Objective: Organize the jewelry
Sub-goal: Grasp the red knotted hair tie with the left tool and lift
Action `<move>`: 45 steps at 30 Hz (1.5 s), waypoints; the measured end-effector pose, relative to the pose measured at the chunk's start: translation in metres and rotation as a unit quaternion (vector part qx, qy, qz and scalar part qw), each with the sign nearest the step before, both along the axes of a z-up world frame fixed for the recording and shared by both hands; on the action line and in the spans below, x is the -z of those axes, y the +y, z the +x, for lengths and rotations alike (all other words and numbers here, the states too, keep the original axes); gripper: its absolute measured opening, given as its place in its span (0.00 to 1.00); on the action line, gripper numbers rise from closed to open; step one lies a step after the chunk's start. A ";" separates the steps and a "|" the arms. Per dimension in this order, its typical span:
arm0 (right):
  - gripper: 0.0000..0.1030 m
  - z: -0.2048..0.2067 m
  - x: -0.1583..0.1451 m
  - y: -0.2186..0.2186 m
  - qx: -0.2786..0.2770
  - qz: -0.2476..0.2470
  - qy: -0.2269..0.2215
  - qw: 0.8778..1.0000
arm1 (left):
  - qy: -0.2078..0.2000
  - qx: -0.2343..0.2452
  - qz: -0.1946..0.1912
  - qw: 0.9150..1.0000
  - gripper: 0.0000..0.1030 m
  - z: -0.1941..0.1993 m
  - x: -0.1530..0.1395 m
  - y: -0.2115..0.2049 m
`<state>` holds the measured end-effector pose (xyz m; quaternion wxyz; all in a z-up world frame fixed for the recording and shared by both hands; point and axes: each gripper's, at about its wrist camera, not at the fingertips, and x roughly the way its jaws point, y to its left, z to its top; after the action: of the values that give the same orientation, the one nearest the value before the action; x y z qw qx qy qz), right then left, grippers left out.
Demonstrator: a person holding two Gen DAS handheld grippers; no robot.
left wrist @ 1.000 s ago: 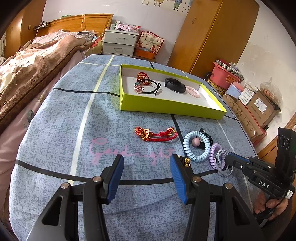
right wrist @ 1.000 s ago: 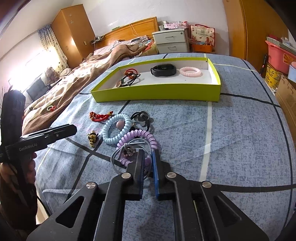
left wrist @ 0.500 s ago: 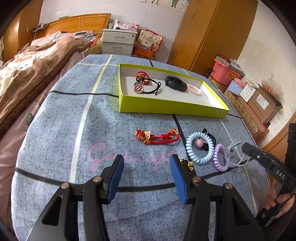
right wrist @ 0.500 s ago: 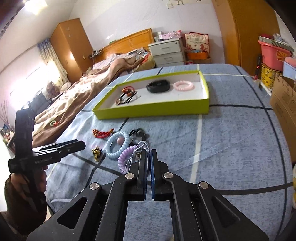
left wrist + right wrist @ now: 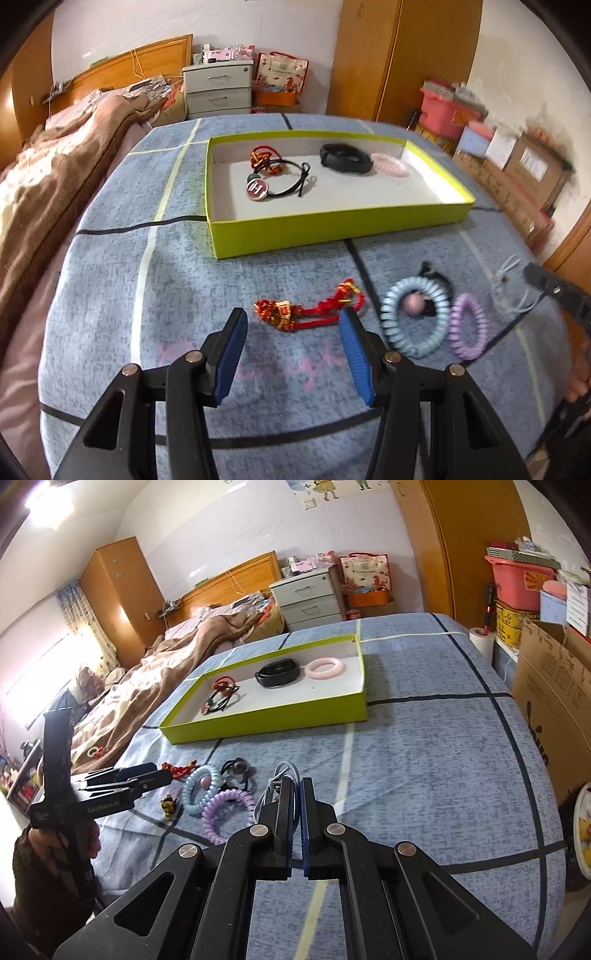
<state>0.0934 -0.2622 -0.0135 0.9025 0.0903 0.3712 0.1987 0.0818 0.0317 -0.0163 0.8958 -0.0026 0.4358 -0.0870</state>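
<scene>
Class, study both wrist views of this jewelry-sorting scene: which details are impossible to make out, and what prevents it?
- Thin silvery wire bangle: the right hand-held gripper is shut on it; right view, fingers hide its clamped part.
- Small gold charm: right view, too small to identify; left view, hidden behind the left hand-held gripper.
- Dark hair tie: left view, blurred, partly covered by the pale blue spiral hair ring.

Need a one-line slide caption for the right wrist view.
Right tool shut on a thin silver bracelet, lifted beside the purple coil hair tie, short of the green tray.
</scene>
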 end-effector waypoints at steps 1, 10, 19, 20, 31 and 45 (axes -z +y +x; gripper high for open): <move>0.03 0.001 0.001 0.000 0.001 0.000 0.001 1.000 | -0.002 0.003 0.013 1.000 0.53 0.001 0.001 -0.003; 0.03 0.007 0.001 0.002 -0.002 0.001 0.001 1.000 | 0.003 0.016 0.034 0.999 0.57 0.012 0.005 -0.009; 0.03 0.008 0.002 0.001 0.000 0.004 0.003 1.000 | -0.004 0.036 0.031 0.999 0.33 0.007 0.004 -0.015; 0.03 0.008 0.002 0.002 0.000 0.004 0.004 1.000 | -0.005 0.040 0.031 0.999 0.31 0.006 0.003 -0.016; 0.03 0.009 0.001 0.001 0.003 0.005 0.006 1.000 | -0.008 0.042 0.020 0.999 0.22 0.004 0.001 -0.017; 0.03 0.012 -0.003 0.002 0.006 0.007 0.000 1.000 | -0.026 0.027 -0.016 0.999 0.21 -0.001 -0.011 -0.006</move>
<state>0.1050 -0.2602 -0.0104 0.9030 0.0990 0.3697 0.1954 0.0806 0.0254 -0.0049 0.9039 -0.0027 0.4111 -0.1183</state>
